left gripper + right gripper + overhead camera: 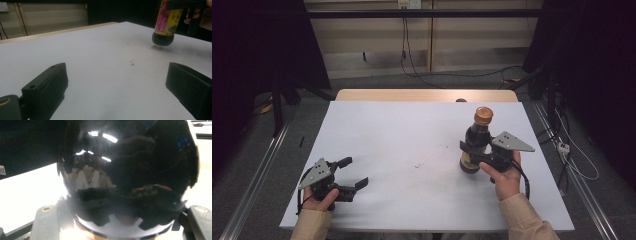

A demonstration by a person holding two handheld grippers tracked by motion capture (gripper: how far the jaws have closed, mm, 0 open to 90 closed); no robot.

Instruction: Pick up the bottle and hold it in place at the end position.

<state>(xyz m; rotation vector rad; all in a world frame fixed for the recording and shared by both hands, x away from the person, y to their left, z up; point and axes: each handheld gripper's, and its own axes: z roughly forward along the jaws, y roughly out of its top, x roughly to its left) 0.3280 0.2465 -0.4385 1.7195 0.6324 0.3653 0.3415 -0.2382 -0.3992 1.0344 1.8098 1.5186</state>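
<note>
One white bench (pixel 402 150) carries everything, a strip of bare wood showing at its far edge, grey floor and dark curtains around it. Next down, a dark glass bottle (pixel 475 142) with a brown cap and a yellow label stands upright at the right side of the bench, about mid-depth; in the left gripper view its rounded base (pixel 162 40) hangs just above the white surface with a shadow under it, so lifted, not resting. Right claw (pixel 473 151) is pinching the bottle around its lower body, jaws closed on the glass from both sides, right hand (pixel 506 177) behind it, beige sleeve. In the right gripper view the glossy black bottle sits tight between the jaws. Left claw (pixel 352 173) is spread wide with nothing between the jaws, low over the near left of the bench, well apart from the bottle. Small dark speck (pixel 418 165) on the bench between the two claws.
</note>
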